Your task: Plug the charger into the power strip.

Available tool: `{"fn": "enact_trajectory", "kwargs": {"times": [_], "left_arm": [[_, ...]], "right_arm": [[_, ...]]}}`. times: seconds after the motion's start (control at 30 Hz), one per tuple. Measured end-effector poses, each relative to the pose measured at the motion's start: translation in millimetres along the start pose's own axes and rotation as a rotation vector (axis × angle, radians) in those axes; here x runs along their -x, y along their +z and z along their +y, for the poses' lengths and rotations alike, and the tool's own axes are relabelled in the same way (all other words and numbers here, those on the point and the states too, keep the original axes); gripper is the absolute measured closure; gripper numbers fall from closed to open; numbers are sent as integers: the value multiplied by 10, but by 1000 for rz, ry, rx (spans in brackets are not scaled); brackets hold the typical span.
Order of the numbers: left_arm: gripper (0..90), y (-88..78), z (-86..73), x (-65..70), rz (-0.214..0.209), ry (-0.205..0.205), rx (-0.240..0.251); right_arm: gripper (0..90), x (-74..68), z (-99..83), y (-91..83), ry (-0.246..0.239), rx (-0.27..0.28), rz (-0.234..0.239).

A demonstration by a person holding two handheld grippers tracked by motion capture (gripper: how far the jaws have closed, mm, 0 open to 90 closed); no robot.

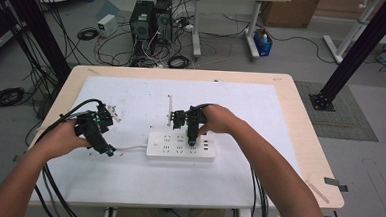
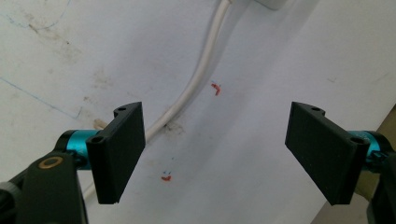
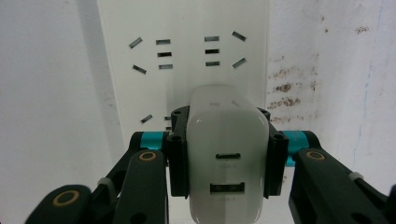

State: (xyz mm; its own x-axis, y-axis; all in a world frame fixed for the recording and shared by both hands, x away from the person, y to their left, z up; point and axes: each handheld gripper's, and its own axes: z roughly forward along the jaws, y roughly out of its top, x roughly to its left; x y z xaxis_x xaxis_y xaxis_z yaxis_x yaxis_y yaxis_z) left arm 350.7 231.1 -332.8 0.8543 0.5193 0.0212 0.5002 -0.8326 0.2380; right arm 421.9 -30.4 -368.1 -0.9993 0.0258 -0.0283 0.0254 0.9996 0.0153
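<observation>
While I stand at the desk (image 1: 308,159), its wide white mat (image 1: 127,175) lies under everything I handle. On the mat, a little toward me from its middle, sits the white power strip (image 1: 166,148), lying crosswise with its white cord (image 1: 131,147) running off its left end toward my left hand. My right gripper (image 1: 192,138) points down over the strip's right half, and its jaws are clamped on the two sides of a white USB charger (image 3: 227,158); in the right gripper view the charger's two ports face the camera and its far end meets the strip's face just below a group of socket slots, though I cannot tell how deep it sits. My left gripper (image 1: 104,145) rests low on the mat just beyond the strip's left end. Its jaws stand apart with nothing between them; in the left gripper view the cord (image 2: 198,74) curves past the left one, near small red marks (image 2: 215,88).
</observation>
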Motion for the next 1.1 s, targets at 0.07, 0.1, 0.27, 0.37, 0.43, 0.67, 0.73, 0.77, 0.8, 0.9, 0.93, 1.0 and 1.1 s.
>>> {"fn": "enact_trajectory", "kwargs": {"times": [0.07, 0.1, 0.27, 0.37, 0.43, 0.67, 0.73, 0.77, 0.8, 0.9, 0.93, 1.0, 1.1], "left_arm": [[202, 10, 9, -3, 2, 3, -4], [202, 14, 14, 3, -1, -2, 1], [202, 15, 3, 33, 0, -2, 12], [202, 9, -22, 33, -1, -7, 16], [202, 9, -29, 34, 1, -9, 18], [202, -24, -46, 40, 5, -3, 34], [202, -33, -60, 25, 7, 2, 34], [202, -36, -65, 19, 9, 0, 35], [202, -37, -72, 13, 6, -3, 38], [202, -53, -86, 1, 10, -3, 46], [202, -60, -93, 2, 11, -9, 56], [202, -93, -106, -19, 14, -2, 60], [202, -122, -132, -23, 10, -34, 100]], "right_arm": [[627, -48, 11, 12, -10, -3, -26], [627, -63, 6, 13, -6, -2, -30], [627, -70, 0, 24, -5, 4, -32], [625, -59, -12, 25, 6, 15, -24], [625, -50, -15, 24, -12, 15, -27], [499, -79, -38, 9, -16, 17, -33], [319, -50, -82, -65, 32, 64, -41], [312, -40, -116, -124, 49, 103, -32], [267, -34, -143, -166, 64, 133, -25], [217, 2, -249, -328, 151, 202, -36], [217, 15, -301, -398, 183, 235, -39], [191, 51, -427, -540, 255, 297, -58], [126, 124, -675, -732, 403, 334, -66]]}}
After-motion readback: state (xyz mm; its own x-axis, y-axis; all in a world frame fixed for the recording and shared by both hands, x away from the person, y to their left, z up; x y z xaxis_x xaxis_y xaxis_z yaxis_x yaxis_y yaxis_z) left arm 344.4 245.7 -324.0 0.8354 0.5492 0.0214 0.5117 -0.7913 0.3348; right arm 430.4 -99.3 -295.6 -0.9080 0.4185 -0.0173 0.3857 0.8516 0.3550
